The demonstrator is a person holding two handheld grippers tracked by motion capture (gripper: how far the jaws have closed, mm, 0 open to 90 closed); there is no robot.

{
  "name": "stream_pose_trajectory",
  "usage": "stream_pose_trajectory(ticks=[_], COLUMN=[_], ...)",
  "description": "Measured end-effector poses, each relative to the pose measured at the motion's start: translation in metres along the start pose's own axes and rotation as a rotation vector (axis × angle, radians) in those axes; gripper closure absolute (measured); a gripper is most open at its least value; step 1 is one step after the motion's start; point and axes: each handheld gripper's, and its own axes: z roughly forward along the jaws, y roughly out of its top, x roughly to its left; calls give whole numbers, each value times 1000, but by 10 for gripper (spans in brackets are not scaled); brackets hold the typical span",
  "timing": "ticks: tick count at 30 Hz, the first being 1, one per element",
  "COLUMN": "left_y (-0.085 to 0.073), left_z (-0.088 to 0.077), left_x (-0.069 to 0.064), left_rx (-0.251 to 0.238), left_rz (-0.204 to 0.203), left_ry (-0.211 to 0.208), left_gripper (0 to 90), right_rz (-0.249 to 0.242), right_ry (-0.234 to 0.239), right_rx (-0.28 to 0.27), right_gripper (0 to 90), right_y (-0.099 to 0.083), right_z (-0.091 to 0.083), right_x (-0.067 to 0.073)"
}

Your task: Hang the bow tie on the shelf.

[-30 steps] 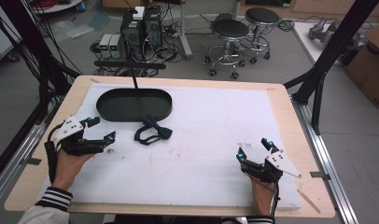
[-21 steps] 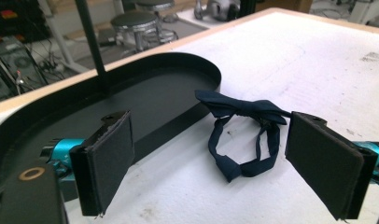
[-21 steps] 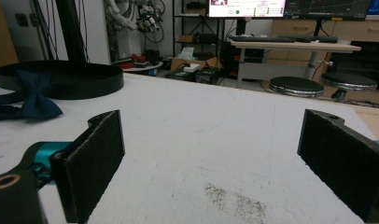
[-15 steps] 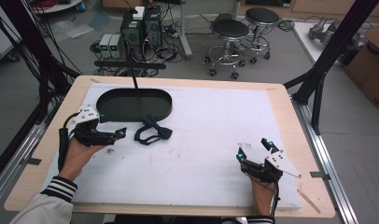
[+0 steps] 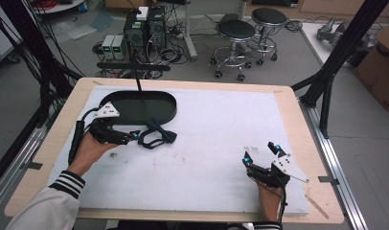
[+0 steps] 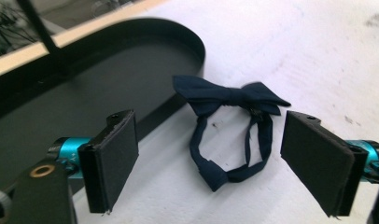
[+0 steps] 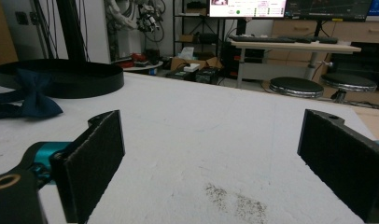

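High view: nearest, the right gripper (image 5: pixel 260 154) rests on the white table (image 5: pixel 221 143) with jaws spread and empty, well apart from the work. Farther off, the left gripper (image 5: pixel 133 136) has jaws wide, just been narrowing a little, with nothing between them yet; the bow tie (image 6: pixel 232 97) lies just ahead, beside the black tray (image 5: pixel 171 106). The pads might pinch only the thin strap (image 6: pixel 225 175), letting the bow dangle or snag the tray rim.

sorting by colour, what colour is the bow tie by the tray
Dark navy blue, plain; the bow tie shows best in the left gripper view.
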Motion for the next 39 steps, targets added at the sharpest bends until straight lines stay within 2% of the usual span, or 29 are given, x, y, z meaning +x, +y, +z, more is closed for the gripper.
stream_pose_trajectory(ticks=[2,6,8,11,13,20,23,26,28,31,39], left_y=[3,6,7,6,5,2,1,5,10,16,13], left_z=[4,10,16,22,25,35,41,46,49,53,62], left_x=[0,0,-1,1,2,5,5,2,0,-2,4], left_rx=[13,37,85,105,129,195,214,257,260,266,301], left_rz=[14,4,20,0,0,-38,-43,5,23,31,18], left_ry=[3,-14,-21,-29,-24,-5,-22,-22,-27,-51,-55], left_gripper=[216,223,224,224,223,212,210,212,216,226,248], right_rz=[-1,4,5,0,3,11,8,8,8,7,9], right_ry=[0,-1,-1,0,2,3,1,0,-1,0,1], right_rx=[1,0,-1,-1,2,3,4,4,5,4,4], right_gripper=[63,63,63,62,63,63,63,63,62,63,62], right_y=[0,0,0,0,0,0,0,0,0,0,0], right_z=[0,0,0,0,0,0,0,0,1,1,0], right_x=[0,0,-1,0,0,0,0,-1,-1,-1,-1])
